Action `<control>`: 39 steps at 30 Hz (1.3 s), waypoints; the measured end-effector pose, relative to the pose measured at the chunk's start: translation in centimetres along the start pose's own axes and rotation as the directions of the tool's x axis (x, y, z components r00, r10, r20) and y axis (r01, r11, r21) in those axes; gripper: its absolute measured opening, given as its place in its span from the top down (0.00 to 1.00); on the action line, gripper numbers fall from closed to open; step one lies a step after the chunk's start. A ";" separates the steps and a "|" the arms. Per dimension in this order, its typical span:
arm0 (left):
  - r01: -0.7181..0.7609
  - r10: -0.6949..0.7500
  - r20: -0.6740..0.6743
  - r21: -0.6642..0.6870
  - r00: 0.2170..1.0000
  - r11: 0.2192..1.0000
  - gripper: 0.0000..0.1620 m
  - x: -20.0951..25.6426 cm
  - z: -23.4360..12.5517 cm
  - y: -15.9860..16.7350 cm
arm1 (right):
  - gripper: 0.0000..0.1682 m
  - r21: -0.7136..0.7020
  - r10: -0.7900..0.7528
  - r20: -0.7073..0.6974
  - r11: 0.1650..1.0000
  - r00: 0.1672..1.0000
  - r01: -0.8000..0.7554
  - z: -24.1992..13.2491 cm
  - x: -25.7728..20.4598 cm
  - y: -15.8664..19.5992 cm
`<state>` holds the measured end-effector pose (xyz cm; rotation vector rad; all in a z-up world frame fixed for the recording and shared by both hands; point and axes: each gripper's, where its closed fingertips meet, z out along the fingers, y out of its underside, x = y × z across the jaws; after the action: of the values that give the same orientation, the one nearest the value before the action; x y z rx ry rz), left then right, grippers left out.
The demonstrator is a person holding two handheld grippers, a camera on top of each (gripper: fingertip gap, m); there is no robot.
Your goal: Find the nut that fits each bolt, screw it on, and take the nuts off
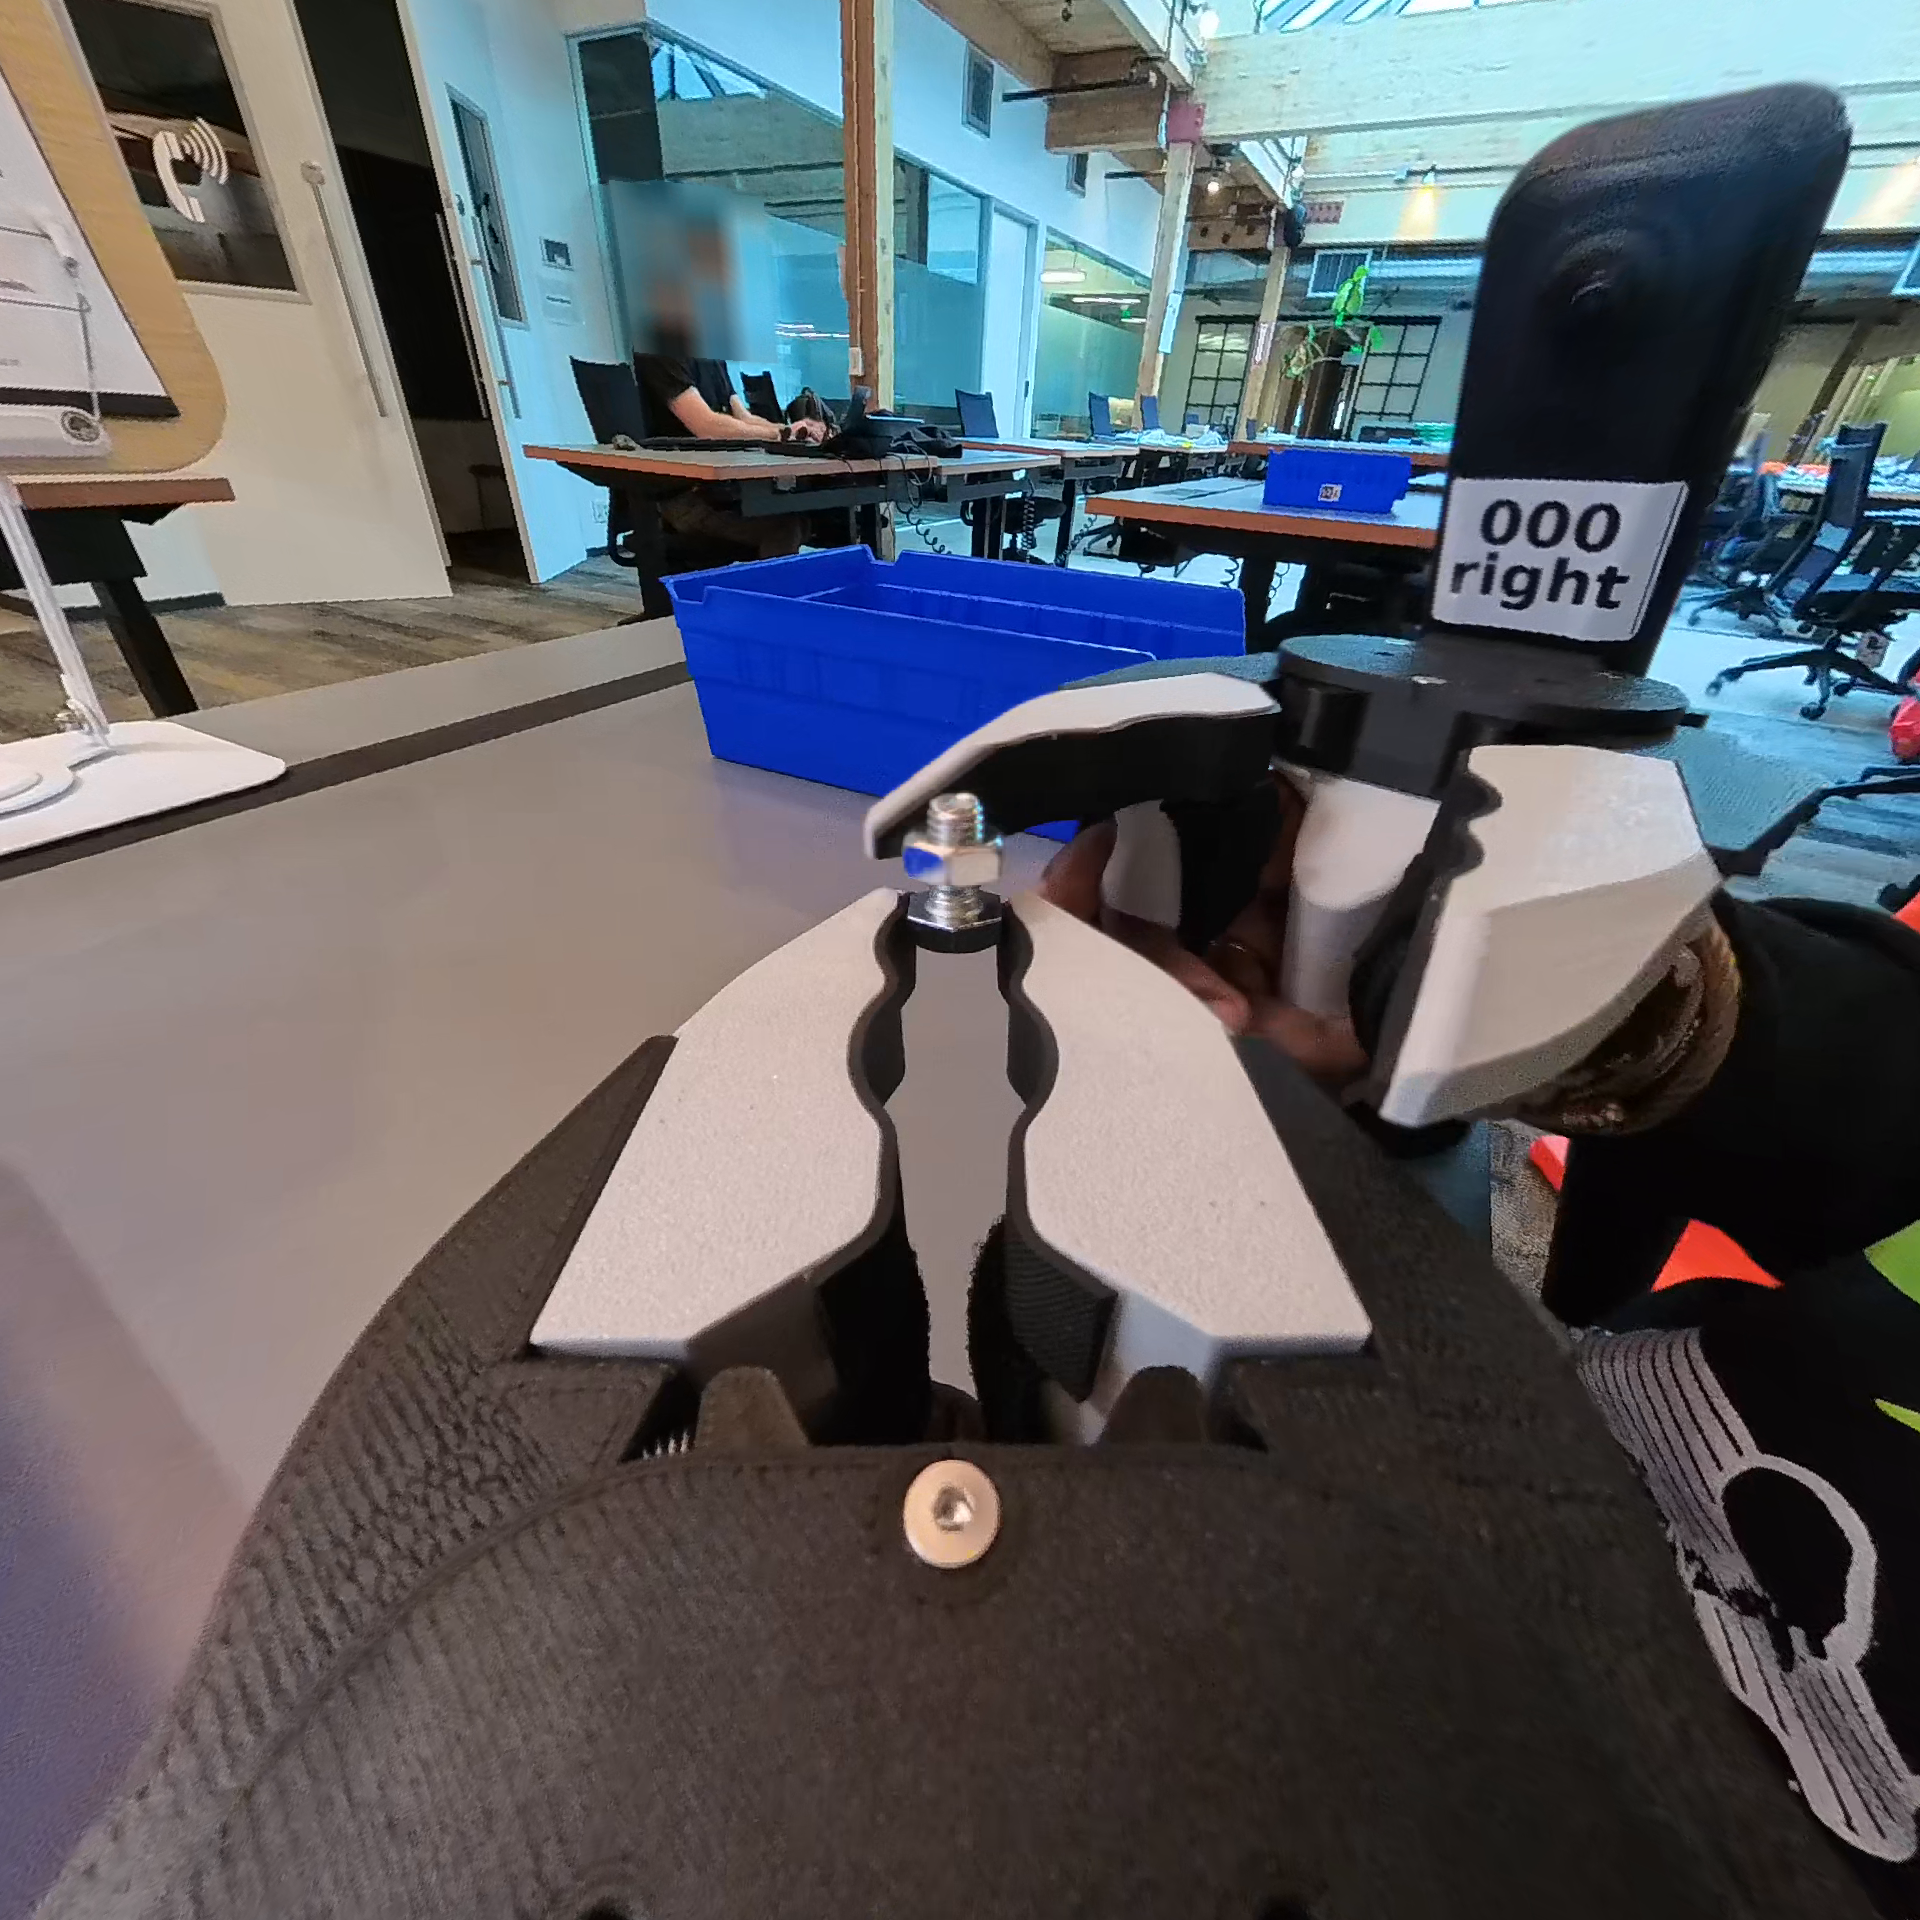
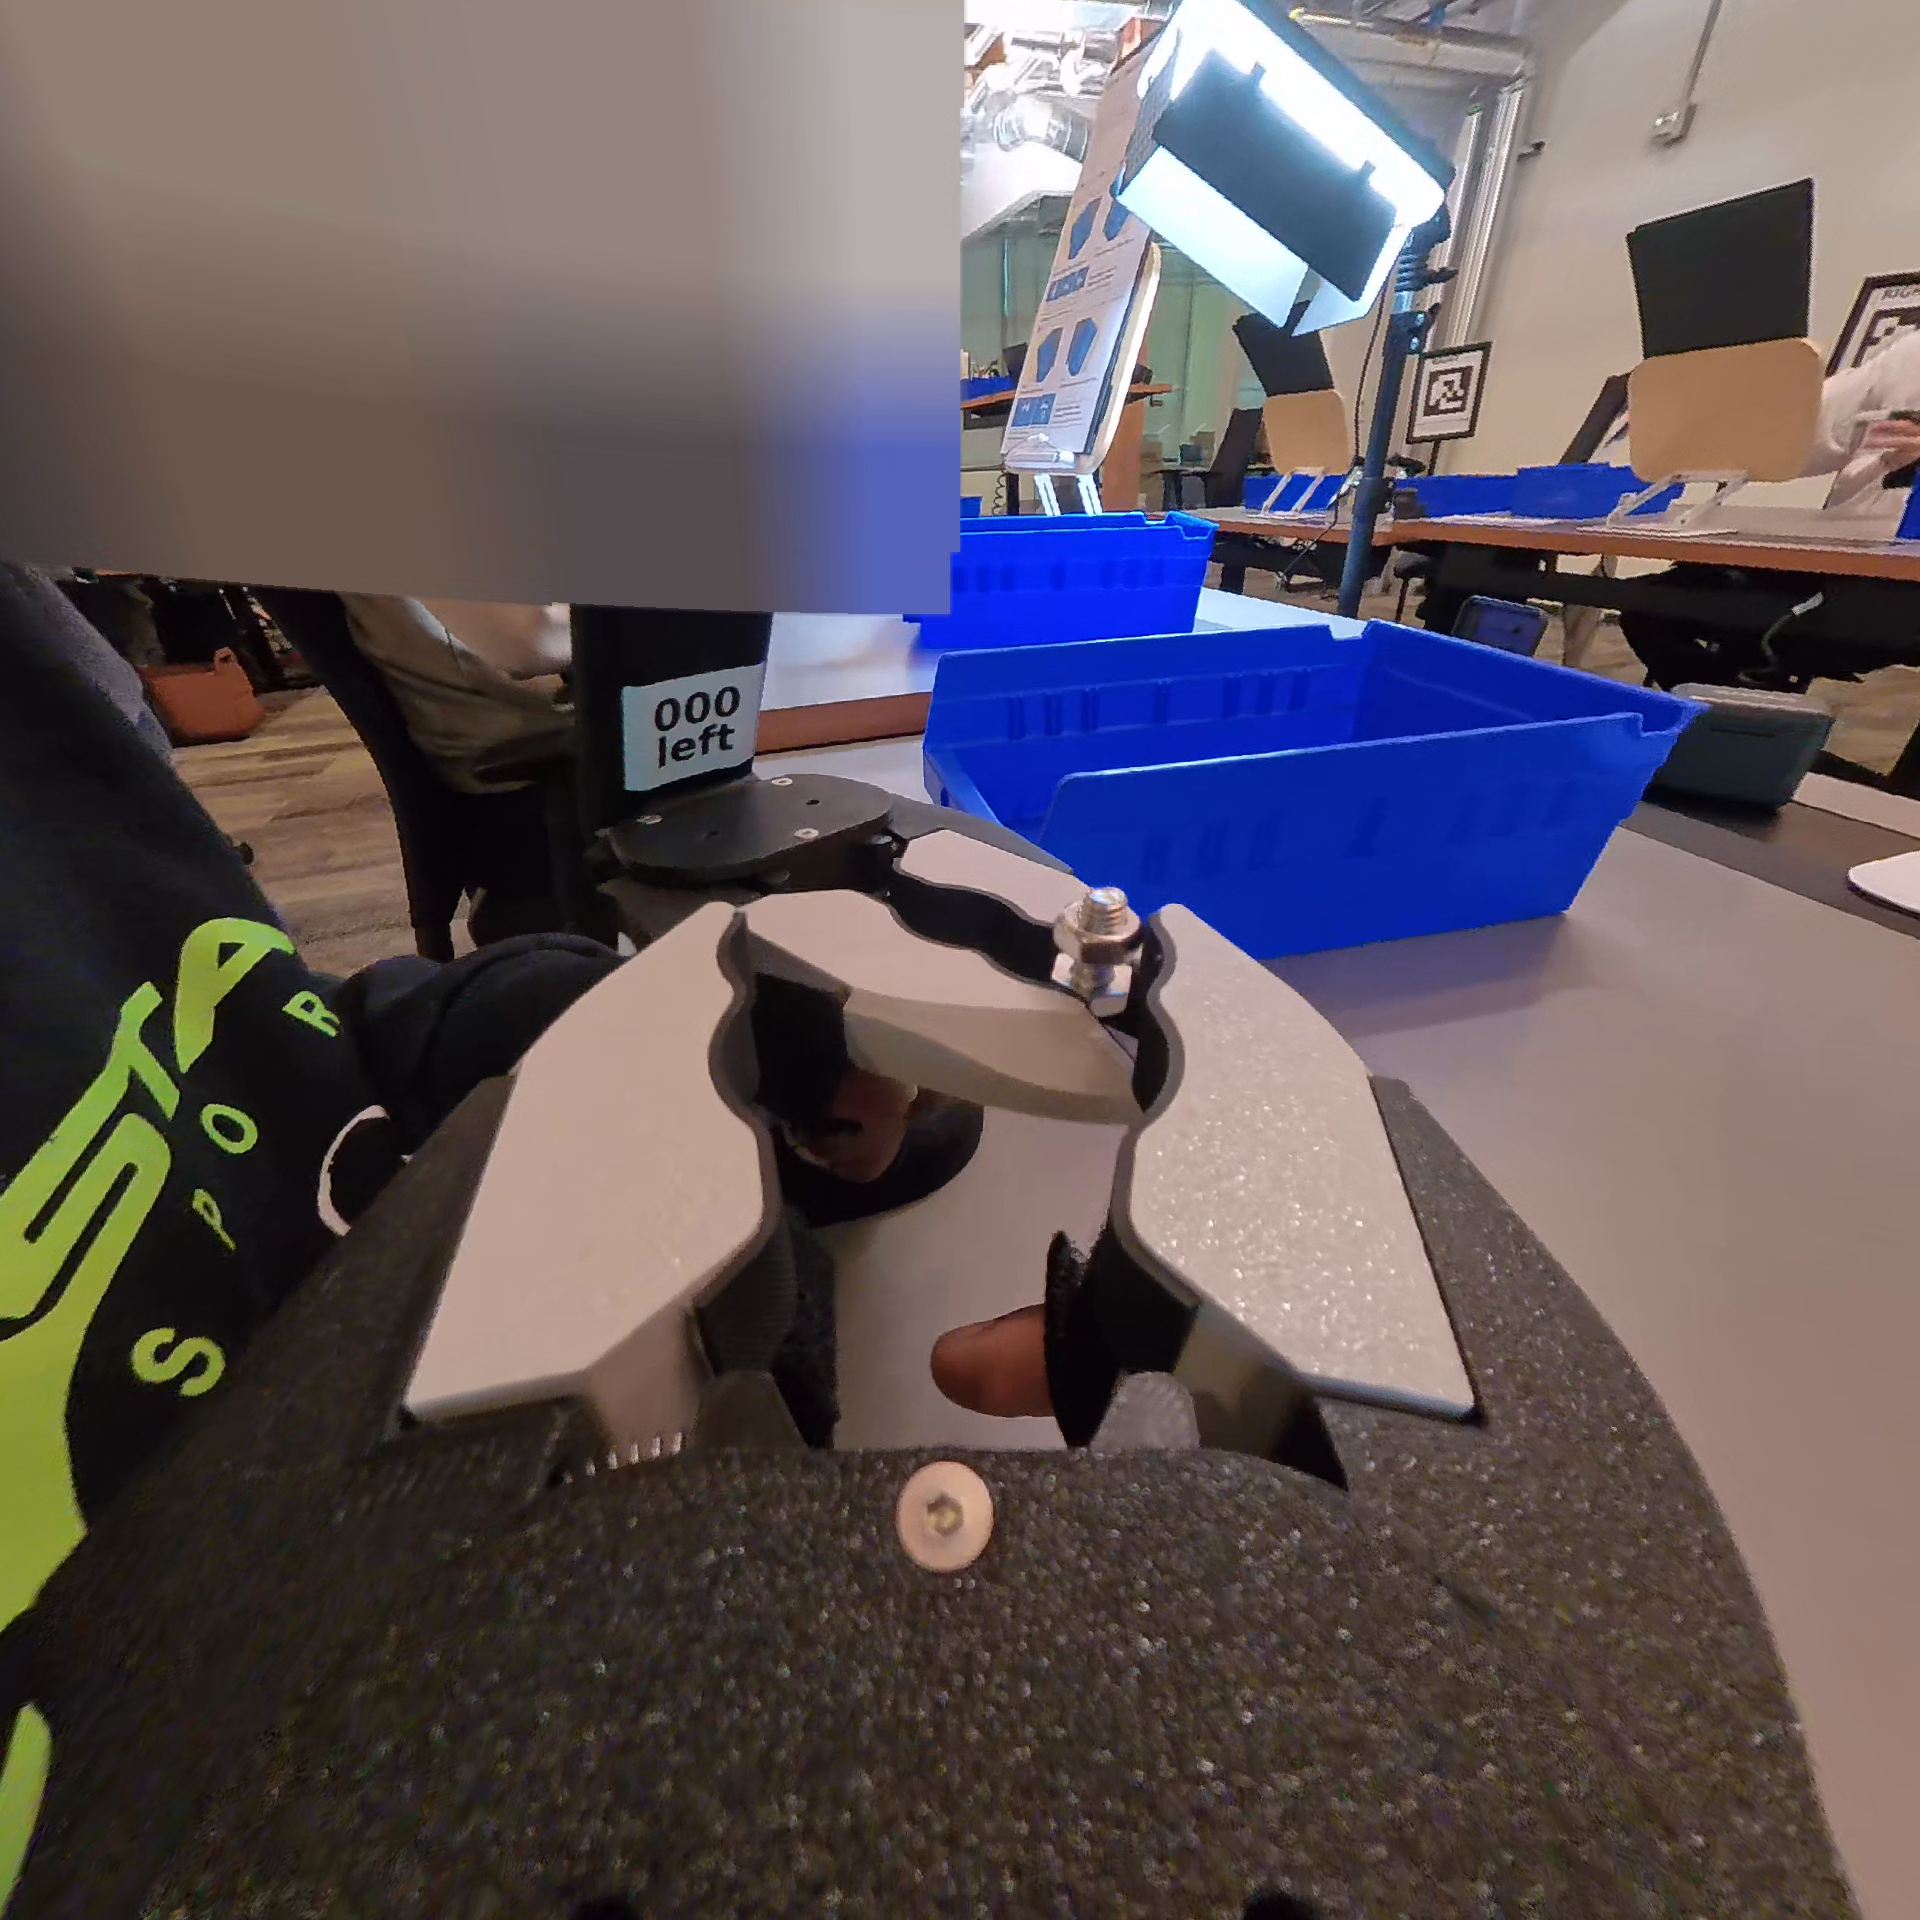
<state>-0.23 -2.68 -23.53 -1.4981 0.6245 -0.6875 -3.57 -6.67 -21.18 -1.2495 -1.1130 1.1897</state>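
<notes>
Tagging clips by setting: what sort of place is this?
Probably an open-plan office or lab: rows of desks, office chairs, and a glass-walled room behind the grey worktable and blue bin.

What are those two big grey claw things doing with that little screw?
A person holds a gripper in each hand. The left gripper pinches the bottom of a small silver bolt, holding it upright above the grey table. The right gripper reaches around the nut on its threads. A blue bin sits behind.
</notes>
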 end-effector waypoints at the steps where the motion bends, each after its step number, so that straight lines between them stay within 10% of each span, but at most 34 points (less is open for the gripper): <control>1: 0.000 0.000 0.000 -0.001 1.000 1.000 0.91 0.0 0.0 0.0 | 0.59 -0.003 0.002 -0.004 1.000 1.000 -0.002 -0.3 0.0 0.0; 12: -0.017 0.017 0.005 -0.013 1.000 1.000 0.91 0.1 0.1 0.2 | 0.92 -0.044 0.004 -0.040 0.999 0.999 -0.005 -2.5 1.0 -1.4; 32: -0.090 0.090 0.005 -0.032 0.996 0.995 0.91 0.8 0.4 0.4 | 0.95 -0.192 -0.052 -0.093 0.981 0.994 0.033 -1.5 2.5 -0.3; 39: -0.032 0.032 0.017 0.017 0.999 0.999 0.72 0.2 0.1 -0.2 | 0.95 -0.081 0.023 -0.185 0.996 0.983 -0.038 -4.4 5.9 -3.2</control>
<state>-0.05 -2.73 -23.27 -1.4732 0.6272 -0.6535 1.39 -1.08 -18.33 -1.4158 -1.0193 1.0356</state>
